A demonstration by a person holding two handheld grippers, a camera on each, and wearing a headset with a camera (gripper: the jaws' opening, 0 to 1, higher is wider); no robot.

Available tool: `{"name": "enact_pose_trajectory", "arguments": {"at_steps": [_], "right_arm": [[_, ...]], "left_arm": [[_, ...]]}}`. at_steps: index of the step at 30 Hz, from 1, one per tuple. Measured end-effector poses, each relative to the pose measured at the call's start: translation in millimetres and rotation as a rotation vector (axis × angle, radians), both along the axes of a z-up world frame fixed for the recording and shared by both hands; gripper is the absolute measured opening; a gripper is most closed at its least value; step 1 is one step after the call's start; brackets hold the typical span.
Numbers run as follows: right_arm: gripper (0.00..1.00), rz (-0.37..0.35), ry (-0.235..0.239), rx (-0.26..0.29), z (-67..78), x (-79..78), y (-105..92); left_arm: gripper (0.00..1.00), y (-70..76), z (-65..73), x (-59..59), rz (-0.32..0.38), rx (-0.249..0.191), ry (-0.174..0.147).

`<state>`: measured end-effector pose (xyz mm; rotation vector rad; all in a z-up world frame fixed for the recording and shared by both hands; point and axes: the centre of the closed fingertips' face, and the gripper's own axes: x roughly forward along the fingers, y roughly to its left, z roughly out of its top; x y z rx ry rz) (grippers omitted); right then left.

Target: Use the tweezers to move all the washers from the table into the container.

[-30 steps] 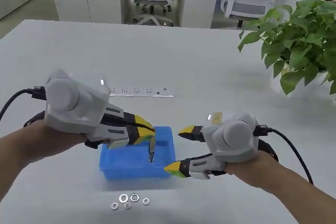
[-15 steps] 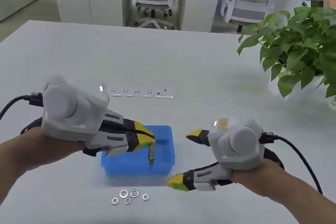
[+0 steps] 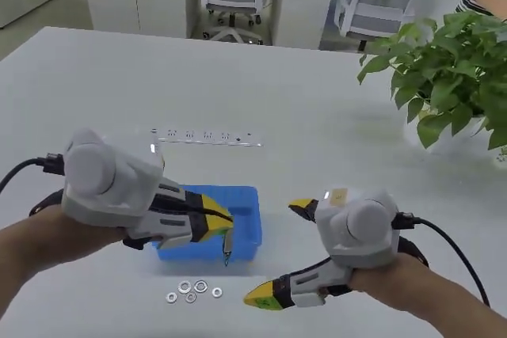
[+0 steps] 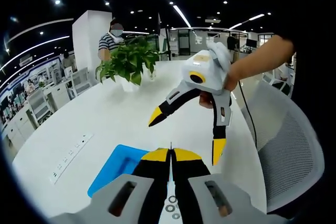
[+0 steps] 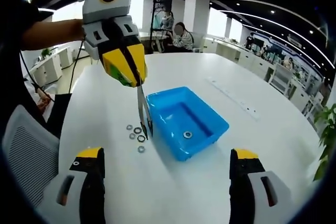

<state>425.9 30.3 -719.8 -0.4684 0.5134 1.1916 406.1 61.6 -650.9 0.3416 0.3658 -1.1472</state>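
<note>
Lining up the next pickup, by my judgement.
- Left tool (image 3: pixel 224 218): pressed together on the tweezers (image 3: pixel 226 248), whose tips hang by the front wall of the container (image 3: pixel 247 237).
- Right tool (image 3: pixel 276 252): spread wide, empty.
- Washers (image 3: pixel 192 290): five clustered on the counter (image 3: pixel 317 116) just before the container, one inside.
- Next: I must lower the tips onto a single washer.
</note>
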Motion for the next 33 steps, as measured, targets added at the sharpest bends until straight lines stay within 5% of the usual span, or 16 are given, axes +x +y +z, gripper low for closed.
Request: {"name": "enact_pose_trajectory", "arguments": {"at_steps": [33], "right_arm": [[1.0,0.065,0.067,-0.025,-25.4,-30.8,5.9]], "left_arm": [[0.05,5.9,-38.8,-6.9,-0.006,0.031,0.043]]}}
